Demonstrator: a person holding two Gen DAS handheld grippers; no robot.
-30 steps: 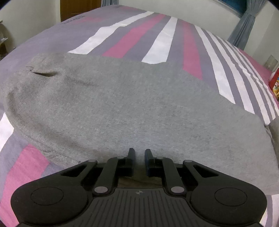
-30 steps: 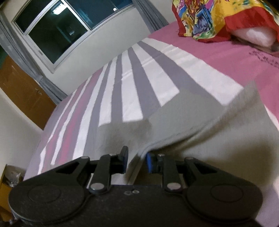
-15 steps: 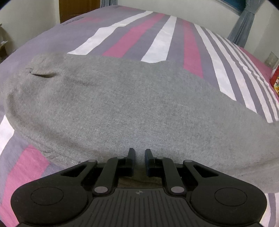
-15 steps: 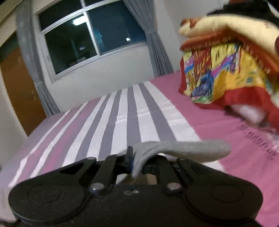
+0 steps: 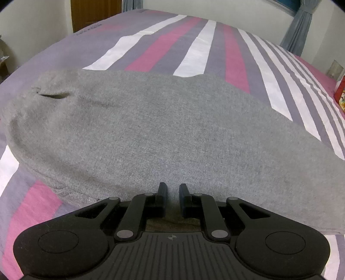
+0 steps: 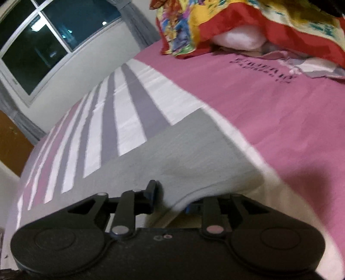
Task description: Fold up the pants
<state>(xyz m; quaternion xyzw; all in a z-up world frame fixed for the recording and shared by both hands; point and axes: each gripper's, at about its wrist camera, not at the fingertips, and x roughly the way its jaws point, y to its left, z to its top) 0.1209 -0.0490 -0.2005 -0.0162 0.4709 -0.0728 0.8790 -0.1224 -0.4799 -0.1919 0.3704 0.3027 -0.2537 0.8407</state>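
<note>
Grey knit pants point(image 5: 163, 133) lie spread across the striped bed, a pocket slit at their far left. My left gripper point(image 5: 172, 190) sits at their near edge, jaws narrowly apart, with grey cloth between and below the fingers. In the right wrist view the pants point(image 6: 183, 150) lie flat over the stripes. My right gripper point(image 6: 170, 193) is at their near hem, its jaws apart; the cloth edge drapes over the right finger and hides it.
The bed sheet point(image 5: 232, 56) has pink, white and purple stripes, plain pink point(image 6: 269, 103) toward the head. A colourful blanket and white pillow point(image 6: 237, 25) are piled at the head. A window point(image 6: 49, 43), curtains and a wooden door point(image 5: 94, 13) line the walls.
My right gripper held a cloth end raised in the air half a second ago; now that end lies flat on the bed and the jaws have opened. The left gripper has barely moved.
</note>
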